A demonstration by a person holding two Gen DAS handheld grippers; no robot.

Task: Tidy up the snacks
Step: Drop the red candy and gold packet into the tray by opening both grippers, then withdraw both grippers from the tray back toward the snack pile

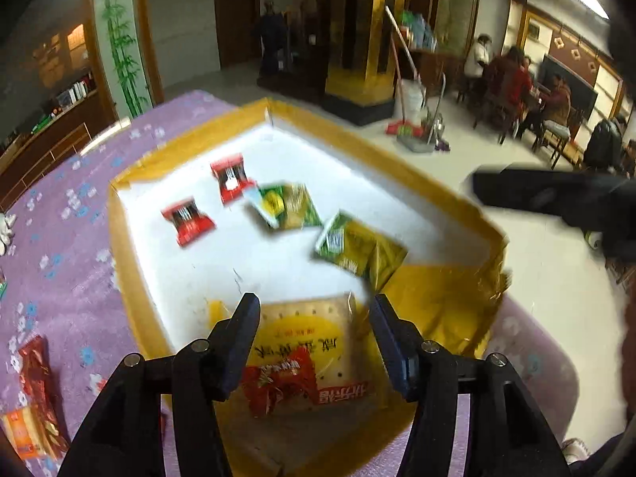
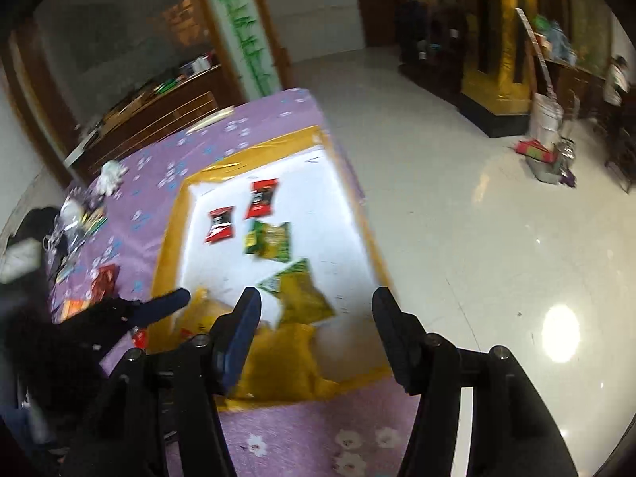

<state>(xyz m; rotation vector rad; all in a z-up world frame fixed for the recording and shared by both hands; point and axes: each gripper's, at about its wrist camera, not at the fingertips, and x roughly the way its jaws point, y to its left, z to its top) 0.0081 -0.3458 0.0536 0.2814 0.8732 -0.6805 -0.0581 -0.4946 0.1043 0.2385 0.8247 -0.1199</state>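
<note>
A shallow box with a yellow rim (image 1: 131,278) and a white floor lies on the purple flowered tablecloth (image 1: 67,262). Inside are two red packets (image 1: 187,220) (image 1: 230,177) and two green packets (image 1: 286,206) (image 1: 357,250). At its near edge lies a cracker packet (image 1: 310,334) with a red wrapper (image 1: 278,385) on top. My left gripper (image 1: 315,302) stands open right over the cracker packet, pads clear of it. My right gripper (image 2: 317,294) is open with nothing in it, above the box's near right corner (image 2: 357,377). It also shows as a black finger (image 1: 516,194) in the left wrist view.
Outside the box, a red wrapper (image 1: 35,373) and an orange cracker packet (image 1: 20,433) lie on the cloth at left. More clutter (image 2: 79,218) sits at the table's far left. The table edge drops to a glossy floor (image 2: 477,238) on the right. People sit far off (image 1: 516,79).
</note>
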